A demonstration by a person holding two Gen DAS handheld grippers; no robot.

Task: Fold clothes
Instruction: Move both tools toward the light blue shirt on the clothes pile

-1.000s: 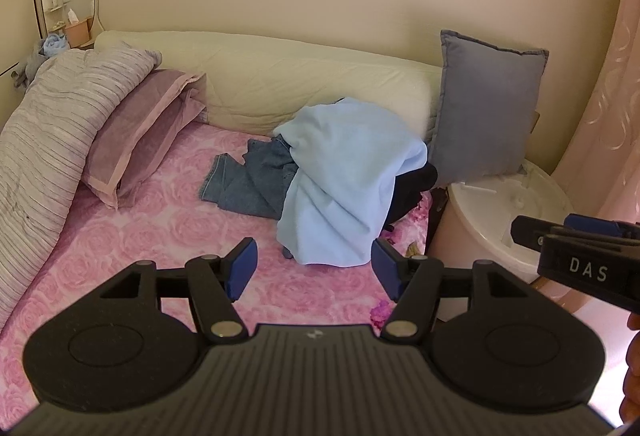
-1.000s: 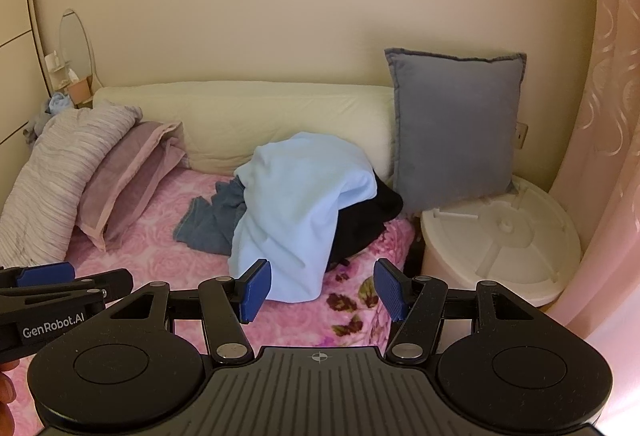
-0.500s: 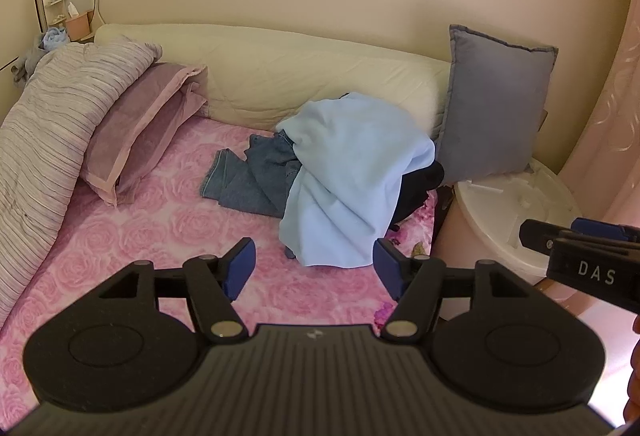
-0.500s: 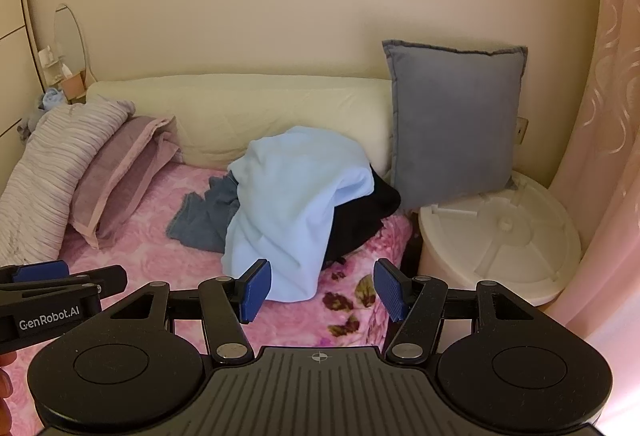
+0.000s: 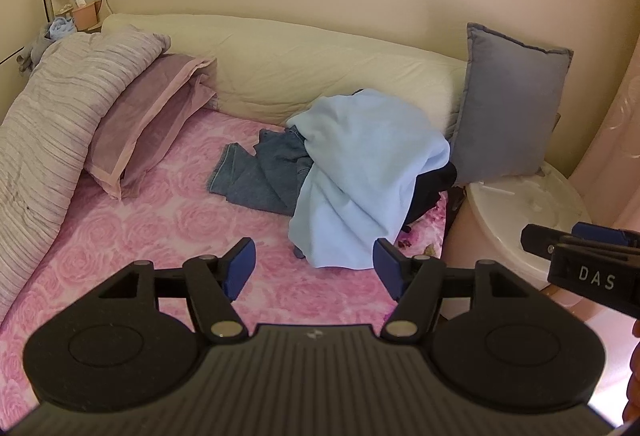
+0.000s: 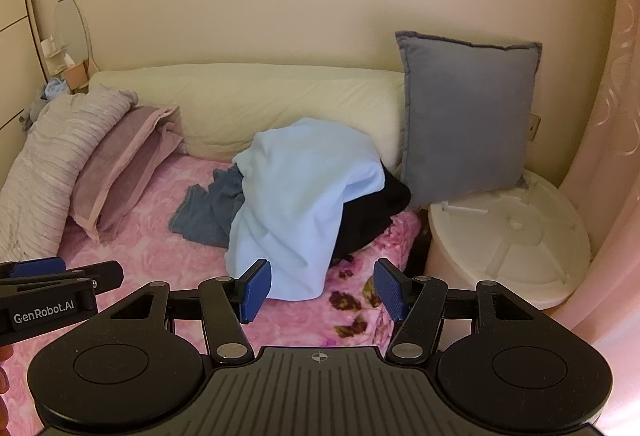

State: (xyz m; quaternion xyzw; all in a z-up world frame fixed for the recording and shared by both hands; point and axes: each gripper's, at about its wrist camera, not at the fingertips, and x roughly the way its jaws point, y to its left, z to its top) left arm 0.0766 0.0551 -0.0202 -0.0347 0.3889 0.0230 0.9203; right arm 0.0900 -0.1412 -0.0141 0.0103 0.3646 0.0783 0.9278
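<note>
A pile of clothes lies on the pink floral bed (image 5: 168,236): a light blue garment (image 5: 360,172) on top, blue jeans (image 5: 260,176) to its left and a black garment (image 5: 432,184) under its right side. The same pile shows in the right wrist view: light blue garment (image 6: 304,196), jeans (image 6: 212,208), black garment (image 6: 372,212). My left gripper (image 5: 316,268) is open and empty, short of the pile. My right gripper (image 6: 320,290) is open and empty, near the light blue garment's lower edge.
A long cream bolster (image 5: 300,68) lies along the wall. A grey cushion (image 5: 508,116) stands at the right. A mauve pillow (image 5: 148,116) and striped quilt (image 5: 52,108) lie at the left. A white round bin lid (image 6: 508,228) stands beside the bed, by a pink curtain (image 6: 612,116).
Both grippers have drifted slightly; the pile sits a little lower and more to the right in the left view. Jaws stay open. The clothes have not moved.
</note>
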